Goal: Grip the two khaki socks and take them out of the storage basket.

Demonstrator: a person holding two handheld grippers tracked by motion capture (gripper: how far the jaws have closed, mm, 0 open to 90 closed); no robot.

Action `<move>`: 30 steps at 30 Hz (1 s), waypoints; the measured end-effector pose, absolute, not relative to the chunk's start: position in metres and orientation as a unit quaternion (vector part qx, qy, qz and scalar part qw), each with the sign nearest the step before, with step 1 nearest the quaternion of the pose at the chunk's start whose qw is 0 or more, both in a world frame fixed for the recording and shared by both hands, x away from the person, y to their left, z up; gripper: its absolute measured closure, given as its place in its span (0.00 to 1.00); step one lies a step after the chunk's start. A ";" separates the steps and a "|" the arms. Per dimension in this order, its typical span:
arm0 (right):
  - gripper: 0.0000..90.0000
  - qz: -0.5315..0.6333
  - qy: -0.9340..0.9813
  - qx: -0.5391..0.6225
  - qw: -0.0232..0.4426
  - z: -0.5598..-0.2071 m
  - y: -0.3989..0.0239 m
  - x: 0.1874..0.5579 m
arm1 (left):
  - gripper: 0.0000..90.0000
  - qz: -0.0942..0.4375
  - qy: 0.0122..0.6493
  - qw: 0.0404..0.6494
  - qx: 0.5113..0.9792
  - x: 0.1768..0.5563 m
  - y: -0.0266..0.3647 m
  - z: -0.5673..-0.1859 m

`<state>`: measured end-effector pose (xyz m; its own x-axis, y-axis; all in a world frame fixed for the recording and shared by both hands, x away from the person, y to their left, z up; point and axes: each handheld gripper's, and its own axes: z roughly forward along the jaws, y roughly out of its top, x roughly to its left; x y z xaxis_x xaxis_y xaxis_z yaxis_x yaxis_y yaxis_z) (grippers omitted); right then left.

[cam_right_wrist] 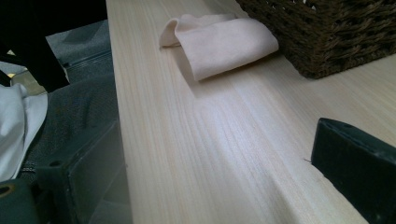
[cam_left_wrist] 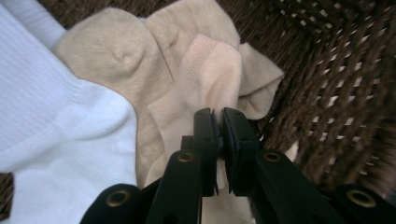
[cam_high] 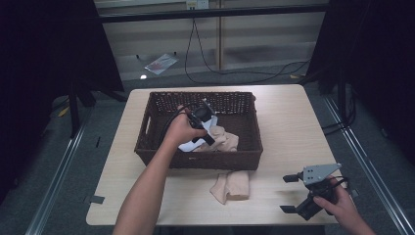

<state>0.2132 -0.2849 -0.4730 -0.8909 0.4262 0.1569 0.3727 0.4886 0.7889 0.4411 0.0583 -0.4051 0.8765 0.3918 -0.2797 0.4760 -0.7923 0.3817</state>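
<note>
Between the fingers: the left gripper [cam_left_wrist: 219, 128] has its jaws pinched together on a fold of the pale peach sock [cam_left_wrist: 205, 79], which lies inside the wicker basket [cam_high: 244, 110]
Just beyond the fingertips: the rest of that sock's cuff, bunched up against a tan sock [cam_left_wrist: 107, 51]
Left of the fingers in the left gripper view: a white ribbed sock [cam_left_wrist: 56, 126], touching the tan one
Right of the fingers in that view: the basket's brown woven wall, close by
Left hand: the left hand [cam_high: 182, 128] reaches down into the basket from the near rim
Right gripper: the right gripper [cam_high: 292, 193] rests at the near right of the table [cam_high: 293, 122], jaws wide apart with bare wood between them, well apart from the basket
Ahead of the right fingers: a folded beige sock [cam_right_wrist: 219, 39] lies on the table, just beside the basket's near wall
Progress: likely sorting socks out of the basket; one is out on the table, one is gripped but not yet clear of the basket
Left to do: at least two more socks lie in the basket, though any beneath them cannot be made out
</note>
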 end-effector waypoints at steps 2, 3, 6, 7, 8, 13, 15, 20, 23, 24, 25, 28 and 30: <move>0.02 0.452 0.862 0.230 0.027 -0.473 -0.285 0.214 | 0.94 -0.094 0.231 0.233 0.940 0.441 0.061 -0.401; 0.02 0.451 0.862 0.231 0.026 -0.473 -0.284 0.214 | 0.94 -0.097 0.234 0.227 0.940 0.441 0.062 -0.398; 0.02 0.450 0.862 0.232 0.026 -0.474 -0.284 0.213 | 0.94 -0.091 0.238 0.224 0.941 0.441 0.066 -0.391; 0.02 0.450 0.862 0.233 0.027 -0.473 -0.284 0.213 | 0.94 -0.095 0.242 0.227 0.938 0.442 0.068 -0.385; 0.02 0.452 0.861 0.232 0.025 -0.473 -0.284 0.213 | 0.94 -0.095 0.242 0.227 0.938 0.442 0.068 -0.385; 0.02 0.452 0.861 0.232 0.025 -0.473 -0.284 0.214 | 0.94 -0.094 0.249 0.229 0.936 0.442 0.074 -0.369; 0.02 0.451 0.862 0.232 0.027 -0.473 -0.284 0.213 | 0.94 -0.094 0.250 0.235 0.935 0.442 0.075 -0.363; 0.02 0.451 0.861 0.233 0.028 -0.473 -0.285 0.213 | 0.94 -0.091 0.252 0.228 0.936 0.443 0.080 -0.346; 0.02 0.451 0.861 0.233 0.028 -0.473 -0.284 0.213 | 0.94 -0.091 0.255 0.234 0.934 0.442 0.081 -0.338; 0.02 0.451 0.861 0.232 0.030 -0.473 -0.284 0.213 | 0.94 -0.092 0.256 0.234 0.934 0.441 0.082 -0.335; 0.02 0.451 0.861 0.232 0.030 -0.473 -0.284 0.213 | 0.94 -0.093 0.255 0.233 0.934 0.441 0.082 -0.332; 0.02 0.453 0.860 0.231 0.030 -0.473 -0.285 0.213 | 0.94 -0.098 0.253 0.238 0.933 0.439 0.084 -0.325; 0.02 0.453 0.861 0.231 0.031 -0.473 -0.285 0.213 | 0.94 -0.099 0.252 0.238 0.933 0.437 0.084 -0.322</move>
